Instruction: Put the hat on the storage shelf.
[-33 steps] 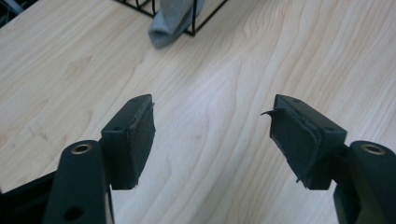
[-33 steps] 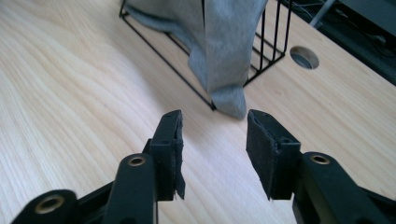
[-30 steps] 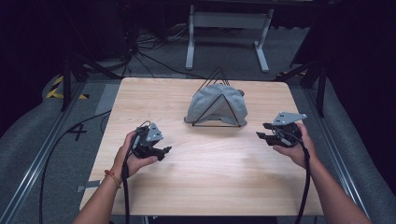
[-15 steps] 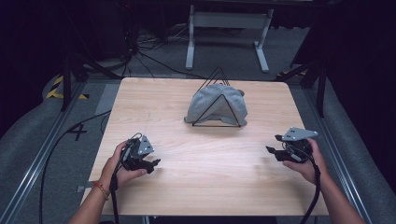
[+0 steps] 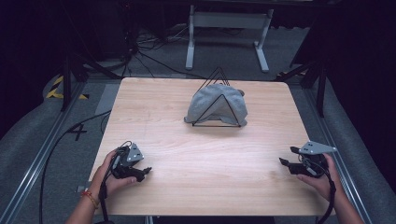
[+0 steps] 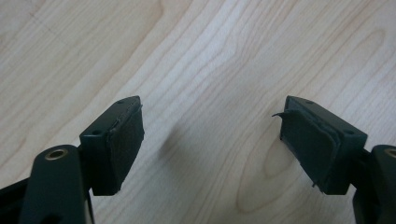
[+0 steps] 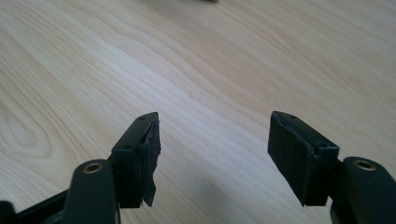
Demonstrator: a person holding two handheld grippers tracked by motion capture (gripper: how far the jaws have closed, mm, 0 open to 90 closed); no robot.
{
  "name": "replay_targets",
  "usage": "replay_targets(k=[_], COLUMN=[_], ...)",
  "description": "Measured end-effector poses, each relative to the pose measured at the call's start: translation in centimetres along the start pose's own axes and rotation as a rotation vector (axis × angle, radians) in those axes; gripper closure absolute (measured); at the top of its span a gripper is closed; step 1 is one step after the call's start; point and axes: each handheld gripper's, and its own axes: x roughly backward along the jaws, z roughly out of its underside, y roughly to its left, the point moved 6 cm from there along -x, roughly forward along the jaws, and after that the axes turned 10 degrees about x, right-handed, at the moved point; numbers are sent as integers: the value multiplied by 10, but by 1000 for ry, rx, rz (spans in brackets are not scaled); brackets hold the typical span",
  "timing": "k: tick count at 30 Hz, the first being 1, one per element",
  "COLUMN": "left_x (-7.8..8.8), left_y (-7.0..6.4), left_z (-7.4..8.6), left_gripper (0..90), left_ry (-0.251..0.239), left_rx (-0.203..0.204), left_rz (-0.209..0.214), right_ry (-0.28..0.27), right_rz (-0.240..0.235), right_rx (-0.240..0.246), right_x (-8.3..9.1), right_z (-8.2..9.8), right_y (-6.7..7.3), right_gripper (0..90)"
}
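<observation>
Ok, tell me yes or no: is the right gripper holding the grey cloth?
No: the right gripper has open jaws with only bare wood between them, and the grey cloth is draped on the wire rack far off.

Grey cloth [image 5: 215,105] draped over black wire triangular rack [image 5: 218,100]; upright; table's far centre.

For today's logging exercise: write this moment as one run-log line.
left gripper: open, empty, jaws just opening | right gripper: open, empty, jaws just opening | grey cloth: draped on wire rack, untouched
</observation>
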Motion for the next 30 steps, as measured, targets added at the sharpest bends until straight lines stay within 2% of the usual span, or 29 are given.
replay_targets(k=[3,6,7,8,9,10,11,13,14,19,22,24,25,30], left_x=[1,2,2,1,1,0,0,0,0,1,1,1,1,1], left_y=[2,3,4,5,5,6,7,7,6,9,7,8,7,8], left_z=[5,10,12,13,16,18,21,22,23,23,23,23,23,23], left_gripper=[207,194,183,183,181,161,155,151,151,151,151,151,151,151], left_ry=[-21,-21,-34,-54,-62,-74,-106,-109,-110,-110,-110,-107,-106,-110], left_rx=[32,74,79,92,109,139,167,178,180,156,174,162,174,167], left_rz=[21,59,61,64,76,84,99,93,96,77,87,84,90,84], right_ry=[4,-1,-4,-4,-2,-6,2,14,-12,-9,-7,-7,-7,-8], right_rz=[-2,0,-7,-7,-4,-8,-16,-15,-15,-11,-7,-7,-7,-1], right_rx=[-43,-93,-122,-122,-130,-166,-177,-174,-180,-190,-191,-191,-192,-193], right_x=[2,4,3,3,2,0,-2,-5,-6,-5,-5,-5,-5,-6], right_z=[17,30,36,36,40,45,48,52,54,55,55,55,55,55], right_y=[-2,-4,-4,-4,-4,-4,-3,-1,-1,-2,-2,-2,-2,-3], right_gripper=[341,329,320,320,315,298,291,272,262,260,253,252,252,246])
